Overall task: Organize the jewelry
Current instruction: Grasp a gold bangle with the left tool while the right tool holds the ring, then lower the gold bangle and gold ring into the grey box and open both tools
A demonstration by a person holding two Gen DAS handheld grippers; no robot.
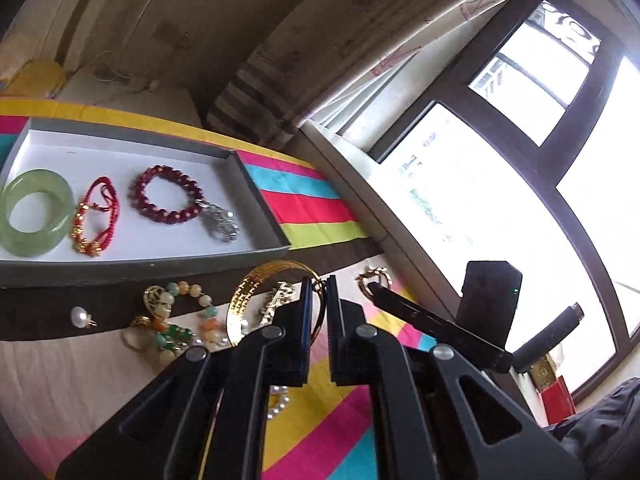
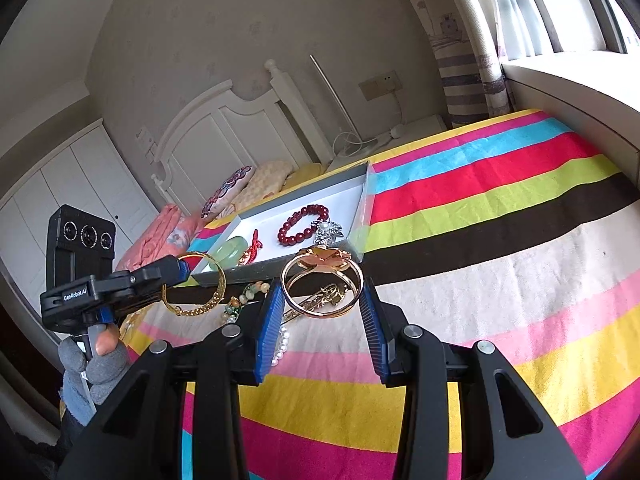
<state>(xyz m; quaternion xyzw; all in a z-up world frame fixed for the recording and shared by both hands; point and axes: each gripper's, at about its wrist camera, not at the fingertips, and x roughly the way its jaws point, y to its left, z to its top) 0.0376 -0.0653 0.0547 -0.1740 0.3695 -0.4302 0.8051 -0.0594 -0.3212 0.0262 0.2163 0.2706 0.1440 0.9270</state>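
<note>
Left gripper (image 1: 319,284) fingers pinch the gold bangle (image 2: 195,285) near the tray (image 1: 262,196); right gripper (image 2: 322,300) clamps a flower ring (image 2: 322,280), both lifted off the striped bedspread (image 2: 500,240).

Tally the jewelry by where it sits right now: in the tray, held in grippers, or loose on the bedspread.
In the tray: 3 (green bangle, red cord bracelet, dark red bead bracelet).
Held: 2 (gold bangle in left gripper, gold ring in right gripper).
Loose: at least 4; the pile overlaps.
Total: at least 9.
</note>
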